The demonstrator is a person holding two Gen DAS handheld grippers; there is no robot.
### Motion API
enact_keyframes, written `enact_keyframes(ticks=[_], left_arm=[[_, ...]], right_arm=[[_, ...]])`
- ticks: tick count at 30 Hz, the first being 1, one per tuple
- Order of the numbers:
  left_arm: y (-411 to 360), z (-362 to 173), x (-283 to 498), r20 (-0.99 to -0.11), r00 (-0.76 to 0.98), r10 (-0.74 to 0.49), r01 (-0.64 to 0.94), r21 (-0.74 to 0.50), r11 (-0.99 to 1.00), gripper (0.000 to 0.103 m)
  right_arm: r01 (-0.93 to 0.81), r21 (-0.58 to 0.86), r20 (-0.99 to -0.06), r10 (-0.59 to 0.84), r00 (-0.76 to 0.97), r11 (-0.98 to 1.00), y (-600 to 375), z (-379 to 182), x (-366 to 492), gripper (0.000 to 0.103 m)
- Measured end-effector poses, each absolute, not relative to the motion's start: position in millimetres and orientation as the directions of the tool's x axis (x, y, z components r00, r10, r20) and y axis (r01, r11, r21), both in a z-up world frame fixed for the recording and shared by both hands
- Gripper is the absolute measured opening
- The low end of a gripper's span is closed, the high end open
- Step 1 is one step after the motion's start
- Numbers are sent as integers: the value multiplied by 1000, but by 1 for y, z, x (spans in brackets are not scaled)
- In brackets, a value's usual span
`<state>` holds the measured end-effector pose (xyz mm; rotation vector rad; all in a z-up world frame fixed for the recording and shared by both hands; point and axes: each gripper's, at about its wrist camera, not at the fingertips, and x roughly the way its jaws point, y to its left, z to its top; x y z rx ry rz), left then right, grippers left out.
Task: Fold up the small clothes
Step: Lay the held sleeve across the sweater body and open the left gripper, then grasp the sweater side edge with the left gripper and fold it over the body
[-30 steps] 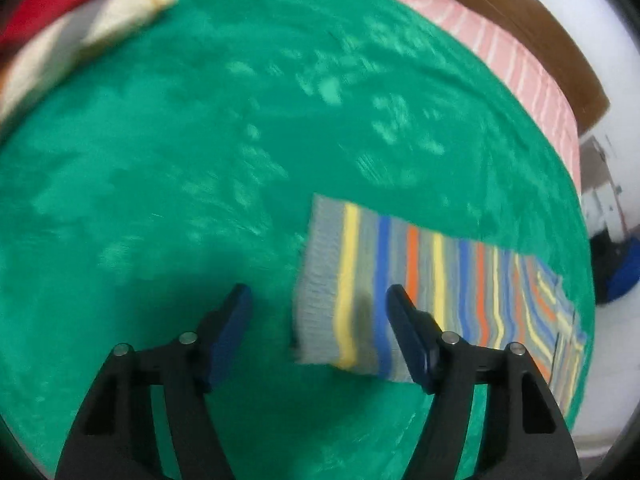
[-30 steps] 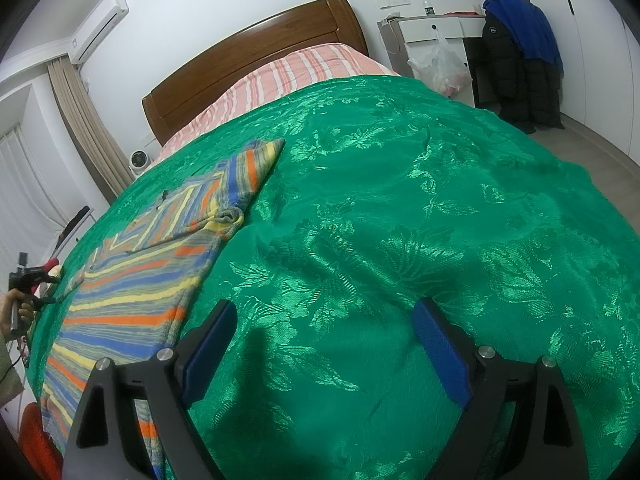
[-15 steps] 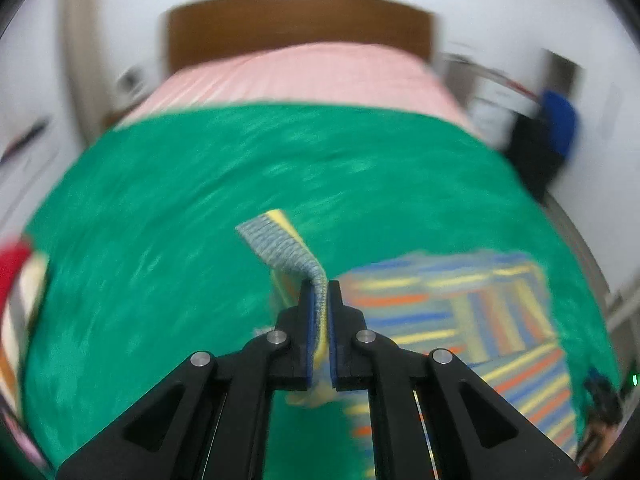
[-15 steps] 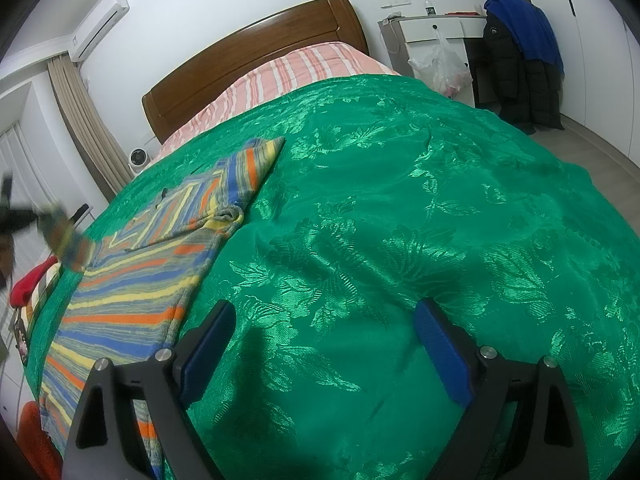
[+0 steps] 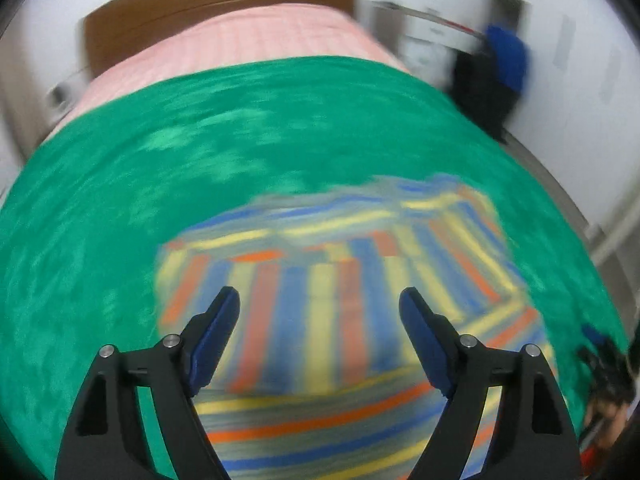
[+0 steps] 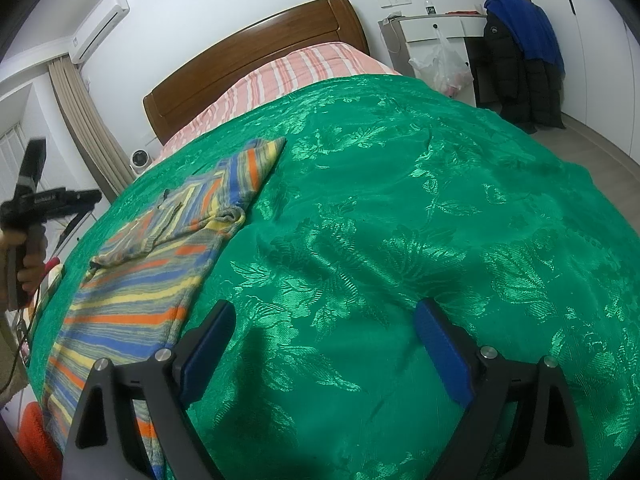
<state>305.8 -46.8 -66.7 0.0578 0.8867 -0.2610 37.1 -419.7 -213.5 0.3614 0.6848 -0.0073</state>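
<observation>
A striped knit sweater (image 5: 320,280) in grey, blue, yellow and orange lies flat on the green bedspread (image 5: 200,140); this view is blurred by motion. My left gripper (image 5: 319,300) hovers over the sweater's body, its jaws opening with nothing between the pads. In the right wrist view the sweater (image 6: 132,280) lies at the left with one sleeve (image 6: 176,228) folded across the body and the other sleeve (image 6: 256,164) stretched out. A hand (image 6: 28,264) holds the left gripper at that view's left edge. My right gripper (image 6: 325,312) stands open above bare bedspread, to the right of the sweater.
Pink striped bedding (image 6: 300,72) and a wooden headboard (image 6: 256,60) lie beyond the bedspread. A white desk (image 6: 436,28), a plastic bag (image 6: 440,68) and dark and blue coats (image 6: 520,60) stand at the far right. Red-orange cloth (image 6: 32,432) lies at the lower left.
My left gripper shut on the sleeve cuff, carried it up and over the sweater's body, then let go and opened. The sleeve now lies folded across the body. The right gripper stayed still.
</observation>
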Motion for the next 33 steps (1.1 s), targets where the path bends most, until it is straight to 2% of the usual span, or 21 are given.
enact_keyframes(ticks=[4,6,9,10,11,12,13,15,18,21,23,26,28,31,33], left_arm=[[41,-84,323,-788,578,-212,67,-213,975,83],[62,-102,331,-811,539,-227,21,-256,967,79],[73,-129,328,-827,467,-312,20,-343,939,76],[69,-136,327,-826,448,-343,37,-366,930,71],[62,-145,324,-831,433,-348,70,-354,932,60],[54,-152,319,-860,424,-283,84,-274,958,20],[52,-169,314,-901,397,-174,75,-157,985,13],[62,-173,305,-877,437,-202,52,-199,979,13],[68,-170,296,-864,460,-208,12,-228,974,16],[77,-168,287,-854,486,-187,-32,-231,972,28],[87,-168,277,-848,492,-197,-46,-252,967,32],[91,-155,257,-852,510,-117,-59,-170,984,51],[95,-146,238,-834,547,-69,-54,-117,992,75],[112,-136,204,-795,606,-27,-71,-88,994,89],[126,-137,186,-779,626,-5,-88,-77,993,90]], right_arm=[[122,320,-623,112,774,940,-419,-214,38,92],[122,318,-624,111,774,940,-419,-214,38,92],[122,318,-623,110,775,940,-419,-214,39,92],[123,317,-623,109,774,940,-419,-214,39,92],[123,317,-623,109,775,940,-419,-214,39,92],[122,318,-623,110,775,940,-419,-214,38,92],[122,318,-623,110,775,940,-419,-214,38,92],[122,318,-622,110,775,940,-419,-214,38,92],[122,318,-623,110,775,940,-419,-214,38,92],[123,319,-622,110,775,940,-419,-214,38,92],[123,319,-622,110,775,940,-419,-214,38,92],[122,318,-623,110,775,940,-418,-214,39,92],[122,319,-622,110,775,940,-418,-214,39,92],[124,317,-621,107,777,940,-418,-214,38,92],[125,317,-621,106,777,940,-418,-214,38,92]])
